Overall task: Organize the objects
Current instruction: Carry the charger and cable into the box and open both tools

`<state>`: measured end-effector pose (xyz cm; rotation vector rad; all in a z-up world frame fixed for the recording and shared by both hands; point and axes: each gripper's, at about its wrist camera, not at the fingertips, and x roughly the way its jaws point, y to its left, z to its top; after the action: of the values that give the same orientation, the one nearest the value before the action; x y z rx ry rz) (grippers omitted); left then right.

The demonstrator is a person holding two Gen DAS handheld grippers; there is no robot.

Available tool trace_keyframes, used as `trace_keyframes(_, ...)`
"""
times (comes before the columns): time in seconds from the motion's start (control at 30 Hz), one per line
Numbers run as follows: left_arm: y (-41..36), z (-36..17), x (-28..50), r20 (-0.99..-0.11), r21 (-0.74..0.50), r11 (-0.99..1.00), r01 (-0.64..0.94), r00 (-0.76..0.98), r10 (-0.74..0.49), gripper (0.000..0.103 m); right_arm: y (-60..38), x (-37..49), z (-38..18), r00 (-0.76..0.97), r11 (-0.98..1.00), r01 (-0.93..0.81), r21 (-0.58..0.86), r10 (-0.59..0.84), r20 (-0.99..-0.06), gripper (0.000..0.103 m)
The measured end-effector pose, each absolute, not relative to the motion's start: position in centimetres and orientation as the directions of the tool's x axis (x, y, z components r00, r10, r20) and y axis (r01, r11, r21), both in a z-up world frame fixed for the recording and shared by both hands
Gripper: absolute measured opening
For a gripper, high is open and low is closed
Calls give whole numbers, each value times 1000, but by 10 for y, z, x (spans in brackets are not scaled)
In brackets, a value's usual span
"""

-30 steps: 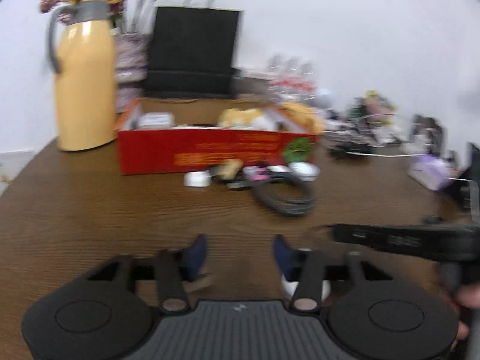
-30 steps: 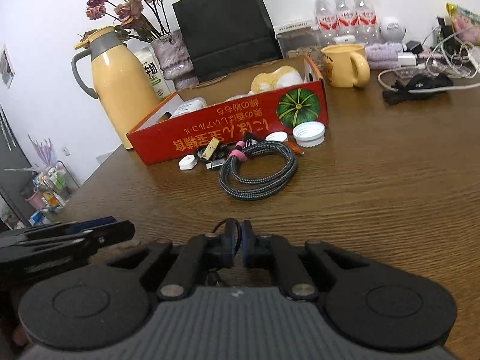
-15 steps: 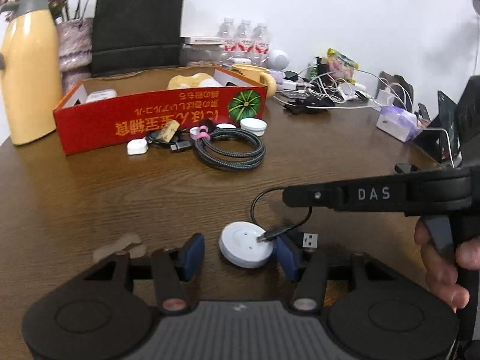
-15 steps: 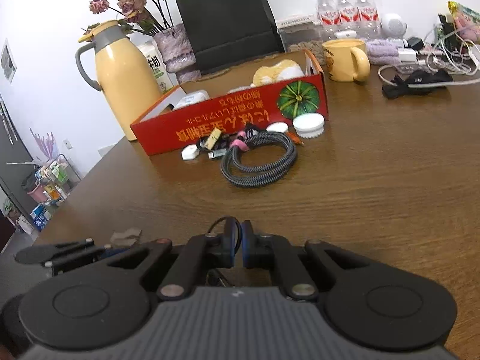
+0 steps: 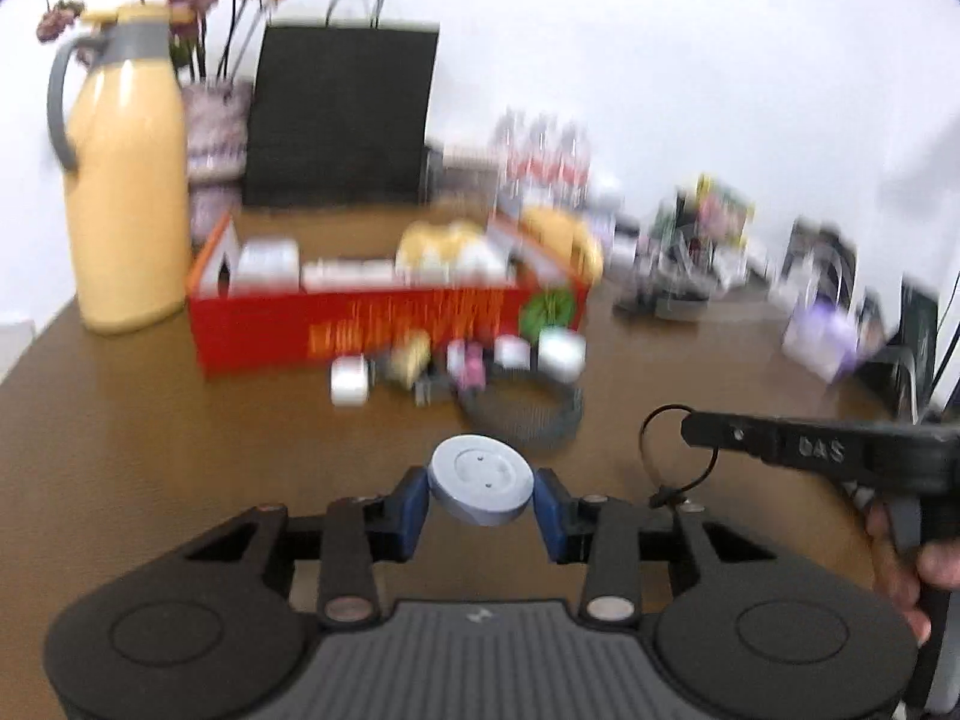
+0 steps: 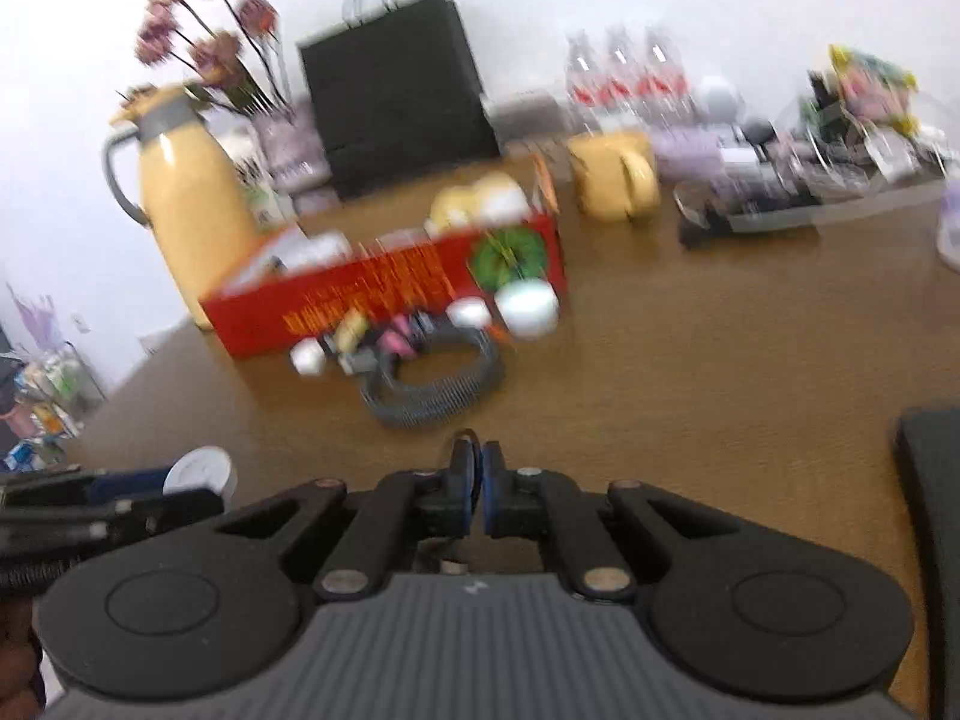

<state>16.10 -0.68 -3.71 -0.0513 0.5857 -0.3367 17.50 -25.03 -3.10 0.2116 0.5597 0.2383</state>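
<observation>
Left wrist view shows the left gripper with its blue pads pressed against either side of a round white puck-shaped charger, held clear above the brown wooden table; its jaws have just been closing onto that disc. A thin black cable loops from beside the disc over to the right gripper, whose black fingers come in from the right edge with a hand on its trigger.

From the right wrist view, the right gripper has its jaws pinched together with the thin black cable caught between the tips. The white disc shows at the lower left, in the other gripper's fingers.

Farther back on the table lies a coiled grey braided cable, just in front of a long red cardboard box with small white and yellow bits strewn along its front. A tall yellow thermos jug stands to the left of the box, with a black paper bag against the wall behind. A yellow mug sits to the right of the box. Much of the background is blurred.
</observation>
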Motion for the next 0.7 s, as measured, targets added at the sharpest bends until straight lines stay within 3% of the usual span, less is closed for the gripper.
trace_keyframes(0.2, 1, 13, 260, -478, -122, 943, 309, 814, -328, 37, -237, 230, 51, 904, 956, -255, 142, 288, -316, 3)
trace_keyframes(0.43, -22, -15, 403, -597, -118, 966, 231, 760, -255, 38, -216, 376, 35, 862, 947, -251, 201, 313, -399, 4)
trace_keyframes(0.5, -25, -31, 423, -618, -114, 973, 200, 752, -227, 51, -210, 409, 12, 854, 956, -217, 195, 283, -436, 14)
trace_keyframes(0.57, -23, -37, 427, -618, -121, 962, 245, 740, -266, 53, -207, 421, -9, 839, 968, -184, 170, 245, -486, 22)
trace_keyframes(0.63, -17, -38, 424, -614, -93, 962, 257, 746, -258, 64, -210, 420, -19, 849, 966, -179, 185, 247, -467, 37)
trace_keyframes(0.67, -13, -38, 423, -608, -83, 965, 250, 754, -248, 70, -213, 419, -22, 852, 965, -170, 200, 246, -463, 49)
trace_keyframes(0.7, -9, -36, 420, -601, -82, 967, 240, 762, -240, 70, -215, 417, -23, 854, 965, -160, 207, 240, -461, 51)
